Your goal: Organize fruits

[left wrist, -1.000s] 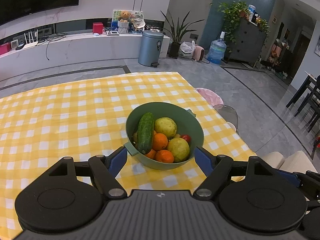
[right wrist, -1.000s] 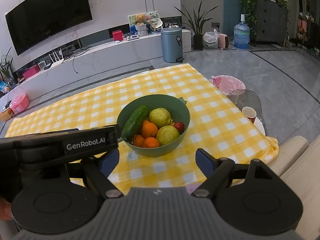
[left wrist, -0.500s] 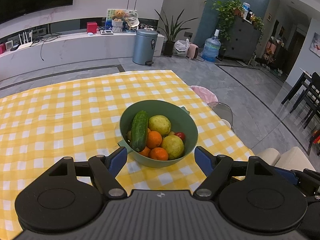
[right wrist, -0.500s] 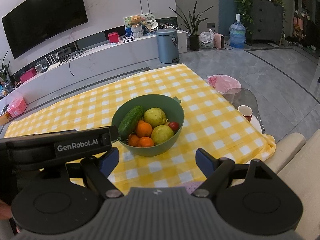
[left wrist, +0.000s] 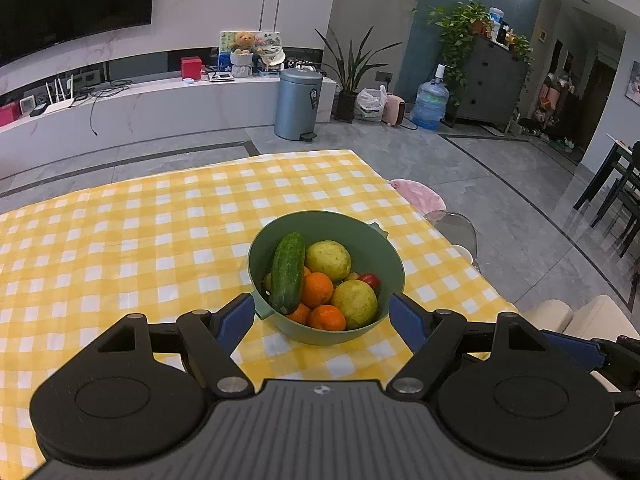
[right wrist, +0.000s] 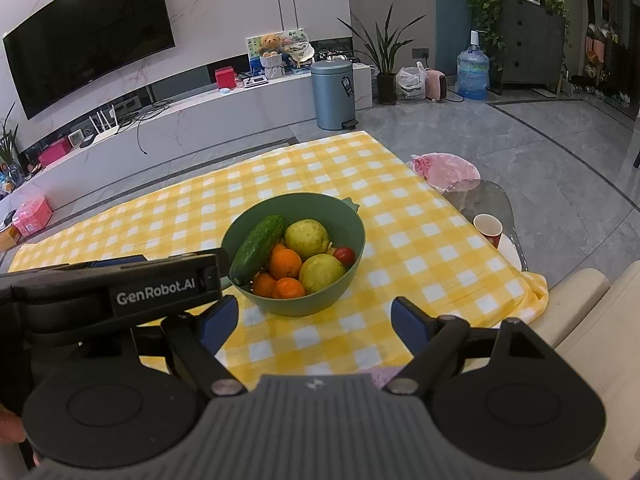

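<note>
The green bowl (left wrist: 326,236) sits near the right, near edge of the yellow checked tablecloth (left wrist: 120,248), holding a cucumber (left wrist: 287,272), oranges (left wrist: 318,289), two pale fruits, possibly guavas (left wrist: 328,258), and a small red fruit (left wrist: 370,279). The left gripper (left wrist: 322,320) and right gripper (right wrist: 314,320) are both released, empty, near the bowl.

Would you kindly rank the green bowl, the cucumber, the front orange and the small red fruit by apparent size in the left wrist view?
1. green bowl
2. cucumber
3. front orange
4. small red fruit, partly hidden behind a yellow-green fruit, so its full size is unsure.
</note>
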Motion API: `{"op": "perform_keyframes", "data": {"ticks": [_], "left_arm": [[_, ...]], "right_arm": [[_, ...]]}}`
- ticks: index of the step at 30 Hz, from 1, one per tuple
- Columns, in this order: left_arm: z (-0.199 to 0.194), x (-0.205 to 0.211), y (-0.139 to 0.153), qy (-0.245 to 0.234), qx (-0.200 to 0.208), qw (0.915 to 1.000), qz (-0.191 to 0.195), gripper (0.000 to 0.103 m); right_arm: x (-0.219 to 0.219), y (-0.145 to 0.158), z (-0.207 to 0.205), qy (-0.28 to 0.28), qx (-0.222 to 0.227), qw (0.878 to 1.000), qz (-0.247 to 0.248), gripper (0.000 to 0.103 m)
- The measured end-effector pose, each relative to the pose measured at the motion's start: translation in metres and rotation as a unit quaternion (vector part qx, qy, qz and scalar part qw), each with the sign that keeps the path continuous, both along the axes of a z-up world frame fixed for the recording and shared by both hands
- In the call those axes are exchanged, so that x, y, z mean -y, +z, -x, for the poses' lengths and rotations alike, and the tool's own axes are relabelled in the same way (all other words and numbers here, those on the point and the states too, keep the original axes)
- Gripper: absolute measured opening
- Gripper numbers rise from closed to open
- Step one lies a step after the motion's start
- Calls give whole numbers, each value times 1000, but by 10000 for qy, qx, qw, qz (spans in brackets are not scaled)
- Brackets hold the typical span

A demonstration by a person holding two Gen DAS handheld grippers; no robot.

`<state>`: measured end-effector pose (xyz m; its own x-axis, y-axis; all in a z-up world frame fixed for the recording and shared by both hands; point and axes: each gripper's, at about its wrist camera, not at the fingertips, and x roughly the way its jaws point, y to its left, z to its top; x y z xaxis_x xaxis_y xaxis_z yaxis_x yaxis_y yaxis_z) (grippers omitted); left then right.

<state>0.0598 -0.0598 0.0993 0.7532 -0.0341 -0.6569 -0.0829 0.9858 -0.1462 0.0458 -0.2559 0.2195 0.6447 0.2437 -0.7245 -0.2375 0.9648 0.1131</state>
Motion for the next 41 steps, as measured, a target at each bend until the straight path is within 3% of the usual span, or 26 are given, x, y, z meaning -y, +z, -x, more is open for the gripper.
{"op": "perform_keyframes", "data": {"ticks": [41], "left_arm": [[-3, 0, -9, -106, -136, 9998, 86, 90]], "right_arm": [[0, -6, -2, -21, -20, 10000, 66, 80]]}}
